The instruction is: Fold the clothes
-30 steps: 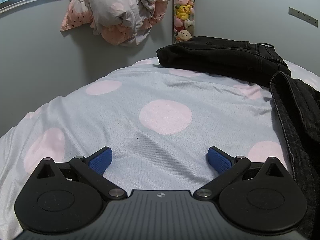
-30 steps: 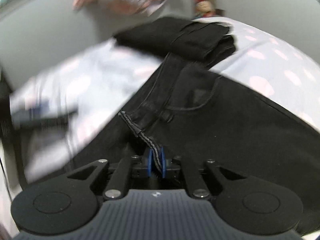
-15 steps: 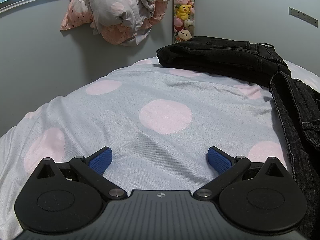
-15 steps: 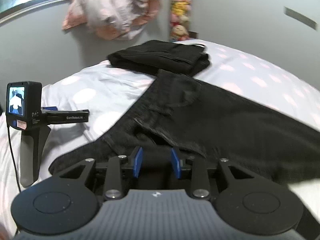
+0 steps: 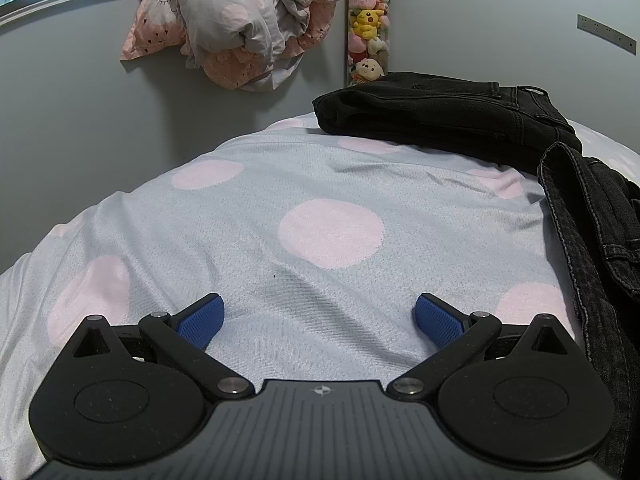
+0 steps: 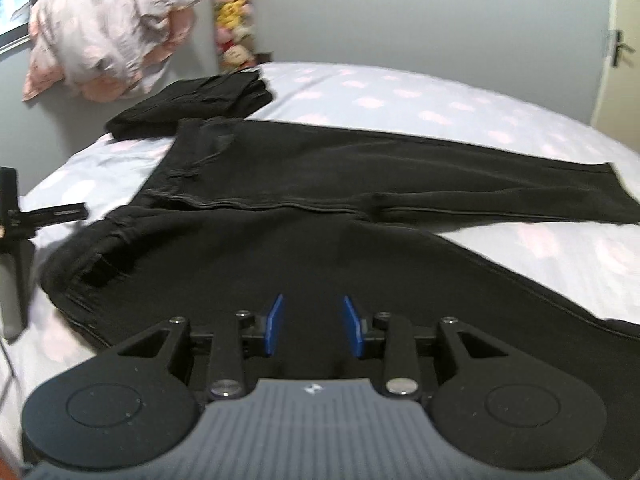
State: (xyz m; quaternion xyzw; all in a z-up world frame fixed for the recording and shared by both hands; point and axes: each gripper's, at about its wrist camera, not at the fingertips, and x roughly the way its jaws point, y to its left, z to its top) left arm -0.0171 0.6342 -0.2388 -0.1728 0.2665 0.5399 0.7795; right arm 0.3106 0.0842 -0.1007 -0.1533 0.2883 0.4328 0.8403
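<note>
Hovering my right claw (image 6: pixel 313 326), part-open and empty, over spread black jeans (image 6: pixel 360 184) whose legs run rightward; left claw (image 5: pixel 320 322), wide, rests on bed (image 5: pixel 240 216) beside their waistband.

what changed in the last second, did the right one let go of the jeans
Yes. The right hand-held gripper was shut on the waistband of the black jeans; it has opened and drawn back, leaving them spread on the bed. The left hand-held gripper stayed open and still, and the folded jeans did not move.
</note>
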